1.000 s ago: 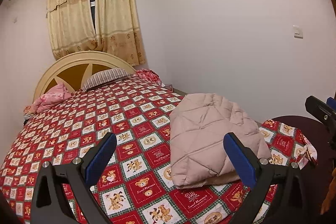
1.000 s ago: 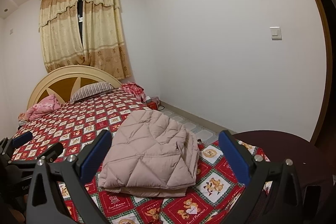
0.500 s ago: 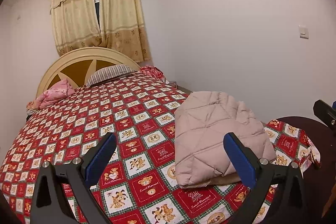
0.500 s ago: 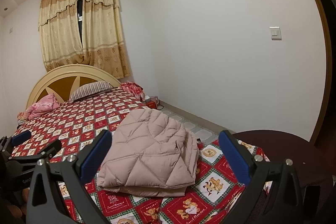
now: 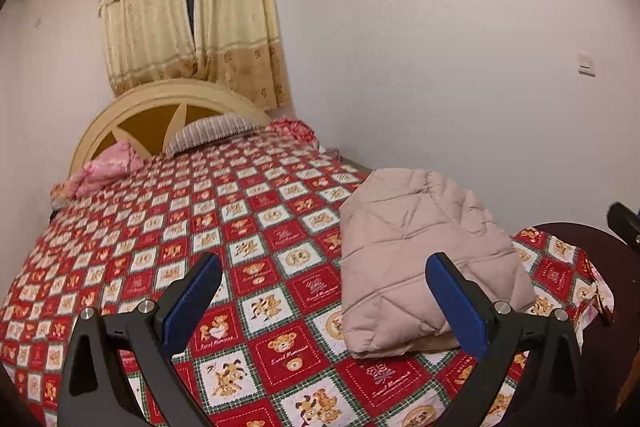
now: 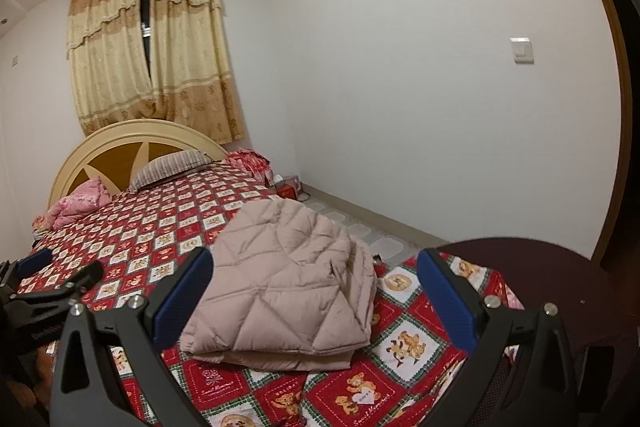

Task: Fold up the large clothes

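right wrist view: my right gripper gapes wide, empty, above the folded pink jacket on the bed; my left gripper spread wide, jacket at 2 o'clock.

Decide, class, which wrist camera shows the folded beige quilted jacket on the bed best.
The right wrist view: the folded beige quilted jacket lies central between open fingers, its stacked layered front edge visible. The left wrist view shows the jacket off to the right, partly hidden behind one blue finger pad.

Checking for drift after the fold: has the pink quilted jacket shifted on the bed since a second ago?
No. The jacket lies over the same bear squares of the bedspread.
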